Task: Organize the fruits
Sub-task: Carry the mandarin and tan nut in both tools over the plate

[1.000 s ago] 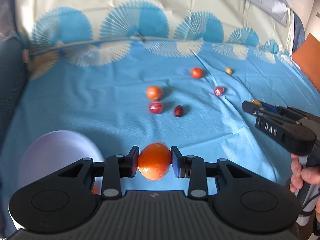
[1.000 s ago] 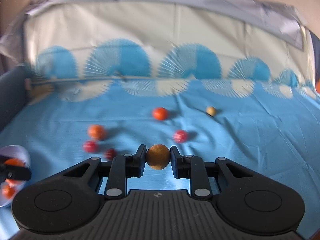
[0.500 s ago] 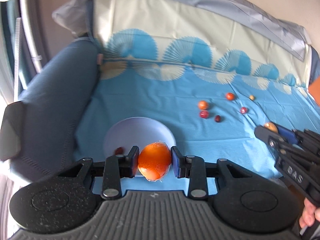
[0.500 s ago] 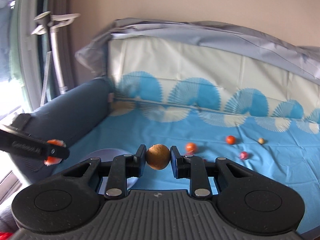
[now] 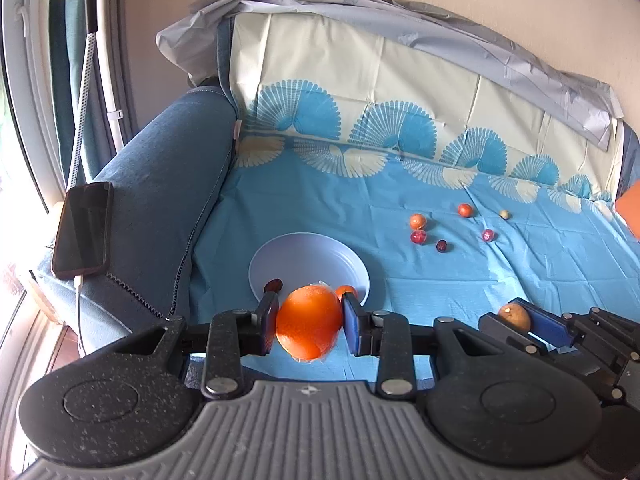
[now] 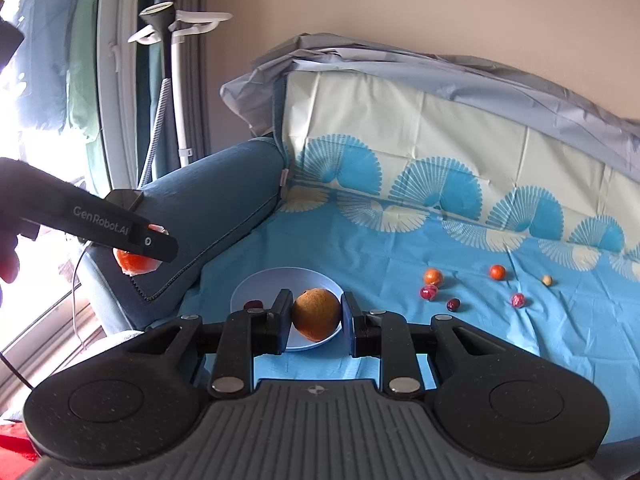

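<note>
- At the far left, on the blue sofa arm (image 5: 160, 216), a dark phone (image 5: 82, 230) lies flat, well apart from the work.
- On the blue cloth (image 5: 320, 200) the pale plate (image 5: 280, 260) sits just beside the sofa arm; it already holds a dark fruit (image 5: 273, 285) and a small orange fruit (image 5: 346, 291) at its near rim.
- The left gripper (image 5: 310, 327) is clamped on a big orange (image 5: 309, 326), its jaws wide around it. The plate lies straight ahead and below, so this hand seems nearer to the drop.
- The right gripper (image 6: 316, 314) is closed on a brown round fruit (image 6: 316, 313); in its view the plate (image 6: 256, 284) lies directly behind and under the fruit.
- At the right, six small fruits (image 5: 418, 221) remain loose on the cloth, well apart from the plate.
</note>
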A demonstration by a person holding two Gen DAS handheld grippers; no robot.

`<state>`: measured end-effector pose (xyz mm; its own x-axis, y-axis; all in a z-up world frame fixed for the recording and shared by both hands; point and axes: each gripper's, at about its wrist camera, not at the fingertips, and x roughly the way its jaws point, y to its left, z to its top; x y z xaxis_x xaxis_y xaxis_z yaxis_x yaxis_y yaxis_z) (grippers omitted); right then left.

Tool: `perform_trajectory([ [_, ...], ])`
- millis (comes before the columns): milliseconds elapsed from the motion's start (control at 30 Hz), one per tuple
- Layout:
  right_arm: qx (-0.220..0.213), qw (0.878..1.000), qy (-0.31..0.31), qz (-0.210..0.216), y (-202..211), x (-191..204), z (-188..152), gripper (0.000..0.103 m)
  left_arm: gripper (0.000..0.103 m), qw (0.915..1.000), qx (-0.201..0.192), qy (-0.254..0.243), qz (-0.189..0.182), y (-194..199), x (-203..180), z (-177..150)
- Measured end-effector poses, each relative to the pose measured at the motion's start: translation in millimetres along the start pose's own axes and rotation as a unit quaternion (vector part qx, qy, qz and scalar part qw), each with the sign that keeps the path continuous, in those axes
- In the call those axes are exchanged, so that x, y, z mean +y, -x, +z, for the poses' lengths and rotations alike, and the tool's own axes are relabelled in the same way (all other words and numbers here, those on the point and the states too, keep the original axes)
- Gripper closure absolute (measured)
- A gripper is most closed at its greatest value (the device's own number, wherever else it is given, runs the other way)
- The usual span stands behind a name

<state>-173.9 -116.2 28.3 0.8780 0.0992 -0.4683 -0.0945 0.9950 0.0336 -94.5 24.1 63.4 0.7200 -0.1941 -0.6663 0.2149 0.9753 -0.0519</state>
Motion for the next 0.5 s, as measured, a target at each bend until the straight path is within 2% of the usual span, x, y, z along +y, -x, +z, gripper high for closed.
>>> perform_trajectory([
  [500, 0.006, 1.0, 0.029, 0.001, -5, 12, 5, 0.076, 0.065, 0.9999, 0.009, 0.014, 0.001, -4, 17, 0],
])
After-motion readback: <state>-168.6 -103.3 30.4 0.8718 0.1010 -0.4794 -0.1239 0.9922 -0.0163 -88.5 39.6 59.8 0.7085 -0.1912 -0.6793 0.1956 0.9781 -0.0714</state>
